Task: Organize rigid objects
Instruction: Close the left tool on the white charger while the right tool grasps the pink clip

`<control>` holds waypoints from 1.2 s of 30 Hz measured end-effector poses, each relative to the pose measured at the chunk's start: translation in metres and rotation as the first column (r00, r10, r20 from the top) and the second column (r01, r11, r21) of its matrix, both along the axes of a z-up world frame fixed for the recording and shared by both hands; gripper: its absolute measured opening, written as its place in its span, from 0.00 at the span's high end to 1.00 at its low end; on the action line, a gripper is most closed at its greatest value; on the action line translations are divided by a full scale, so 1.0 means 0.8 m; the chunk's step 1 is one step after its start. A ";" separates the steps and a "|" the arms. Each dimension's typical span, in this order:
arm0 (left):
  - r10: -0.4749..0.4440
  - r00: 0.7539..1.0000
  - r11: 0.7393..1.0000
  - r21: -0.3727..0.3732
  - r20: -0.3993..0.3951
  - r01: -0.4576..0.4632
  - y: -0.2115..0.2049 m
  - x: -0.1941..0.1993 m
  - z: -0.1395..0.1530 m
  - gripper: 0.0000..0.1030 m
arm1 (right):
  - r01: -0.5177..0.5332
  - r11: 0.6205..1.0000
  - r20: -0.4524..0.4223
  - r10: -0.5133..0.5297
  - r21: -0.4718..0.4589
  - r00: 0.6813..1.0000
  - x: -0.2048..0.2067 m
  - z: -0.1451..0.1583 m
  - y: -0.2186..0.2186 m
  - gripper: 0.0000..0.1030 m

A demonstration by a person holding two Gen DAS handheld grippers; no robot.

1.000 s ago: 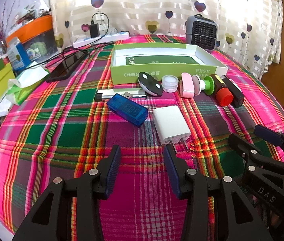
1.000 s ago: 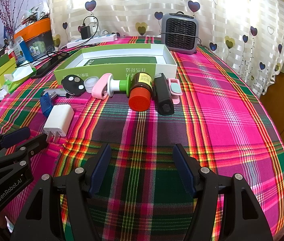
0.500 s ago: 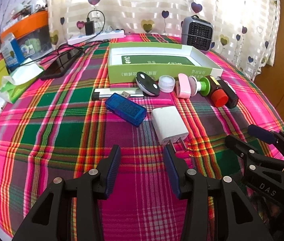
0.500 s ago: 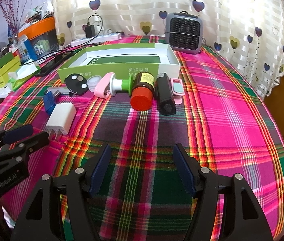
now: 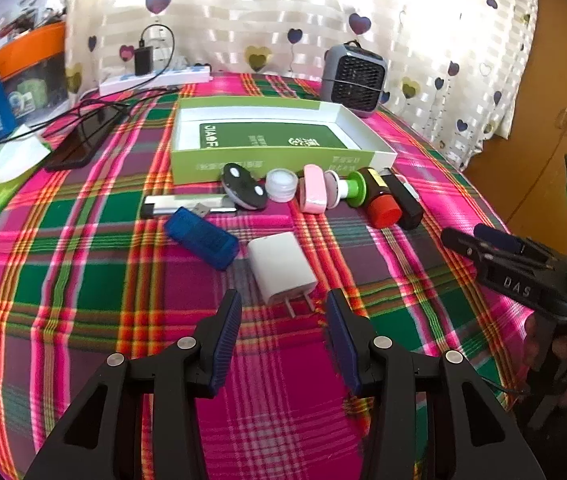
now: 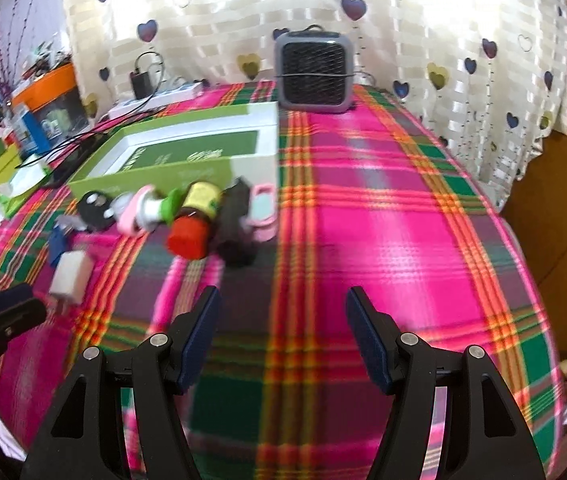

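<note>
Left claw (image 5: 281,312) is hovering with its jaws apart and empty, lined up just short of the white charger (image 5: 281,266) on the bench (image 5: 83,280), likely first for the green box (image 5: 275,158). Right claw (image 6: 279,320) is spread, holding nothing.

grey fan heater (image 5: 353,79) by curtain (image 5: 283,12) | power strip (image 5: 155,80) | phone (image 5: 87,140) on plaid cloth (image 5: 83,280)
</note>
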State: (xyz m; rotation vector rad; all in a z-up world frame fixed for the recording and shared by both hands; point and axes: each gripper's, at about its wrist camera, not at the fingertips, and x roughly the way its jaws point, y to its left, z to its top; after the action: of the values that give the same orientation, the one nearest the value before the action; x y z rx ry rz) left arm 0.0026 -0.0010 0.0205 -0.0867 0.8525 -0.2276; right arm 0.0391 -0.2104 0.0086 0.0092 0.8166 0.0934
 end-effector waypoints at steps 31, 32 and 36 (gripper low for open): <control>0.055 0.996 0.997 0.050 -0.073 -0.051 -0.019 0.064 -0.018 0.59 | -0.095 0.993 -0.064 0.100 0.073 0.993 0.088 0.000 -0.012 0.37; 0.055 0.996 0.997 0.053 -0.072 -0.051 -0.019 0.065 -0.018 0.59 | -0.096 0.992 -0.066 0.101 0.077 0.993 0.091 0.000 -0.012 0.37; 0.053 0.996 0.996 0.071 -0.069 -0.048 -0.021 0.067 -0.019 0.59 | -0.089 0.993 -0.075 0.096 0.081 0.993 0.099 -0.001 -0.011 0.37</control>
State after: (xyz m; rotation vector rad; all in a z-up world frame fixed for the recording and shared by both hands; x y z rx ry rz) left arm 0.0561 -0.0182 0.0056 -0.0515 0.9264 -0.1477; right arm 0.1185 -0.2194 0.0081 0.0481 0.8916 0.2133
